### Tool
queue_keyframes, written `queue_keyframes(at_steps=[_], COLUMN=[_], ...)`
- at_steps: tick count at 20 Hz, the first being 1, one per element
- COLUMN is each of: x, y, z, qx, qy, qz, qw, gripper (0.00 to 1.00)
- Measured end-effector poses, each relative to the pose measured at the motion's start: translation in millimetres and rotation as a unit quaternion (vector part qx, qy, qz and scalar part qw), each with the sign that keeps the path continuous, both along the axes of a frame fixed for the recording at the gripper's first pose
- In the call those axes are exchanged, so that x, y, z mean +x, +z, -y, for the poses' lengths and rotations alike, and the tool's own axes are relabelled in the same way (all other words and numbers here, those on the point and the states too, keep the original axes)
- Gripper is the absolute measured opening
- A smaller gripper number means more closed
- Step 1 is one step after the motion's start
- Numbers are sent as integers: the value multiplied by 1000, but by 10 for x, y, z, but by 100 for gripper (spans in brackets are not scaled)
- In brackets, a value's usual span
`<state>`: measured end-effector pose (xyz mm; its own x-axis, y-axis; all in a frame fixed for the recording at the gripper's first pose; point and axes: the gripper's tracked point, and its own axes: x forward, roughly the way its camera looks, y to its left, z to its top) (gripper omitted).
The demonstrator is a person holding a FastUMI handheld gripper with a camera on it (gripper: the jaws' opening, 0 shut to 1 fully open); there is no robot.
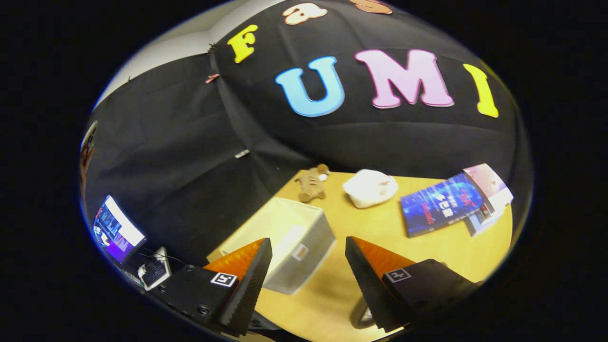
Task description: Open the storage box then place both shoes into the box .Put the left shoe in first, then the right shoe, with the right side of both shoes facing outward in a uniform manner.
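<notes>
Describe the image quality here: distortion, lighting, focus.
Gripper view: strong fisheye bending, table edges curve; even light, mild sheen on the blue book; storage box beyond the open tool reasonably sharp; plush toy small and soft.

Storage box point(304, 247) showing matt woven fabric, gripper point(308, 280) fingers spread apart, ribbed inner faces. Table point(427, 251) looking smooth wood. Plush toy point(312, 184) fuzzy. Books point(441, 204) gleaming glossy paper. Booth wall point(190, 166) hanging matt creased cloth.
</notes>
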<state>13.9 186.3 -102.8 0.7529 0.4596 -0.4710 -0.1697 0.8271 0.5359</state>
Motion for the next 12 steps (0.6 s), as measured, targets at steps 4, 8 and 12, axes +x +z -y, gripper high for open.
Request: queue_keyframes(at_steps=[4, 8, 12], x=[-363, -735, -871], y=[-671, -1288, -1906], z=[476, 587, 598], qx=[-66, -125, -182], qy=[-29, -5, 20], qz=[-49, -98, -136], qw=[996, 987, 974], gripper=[96, 93, 85])
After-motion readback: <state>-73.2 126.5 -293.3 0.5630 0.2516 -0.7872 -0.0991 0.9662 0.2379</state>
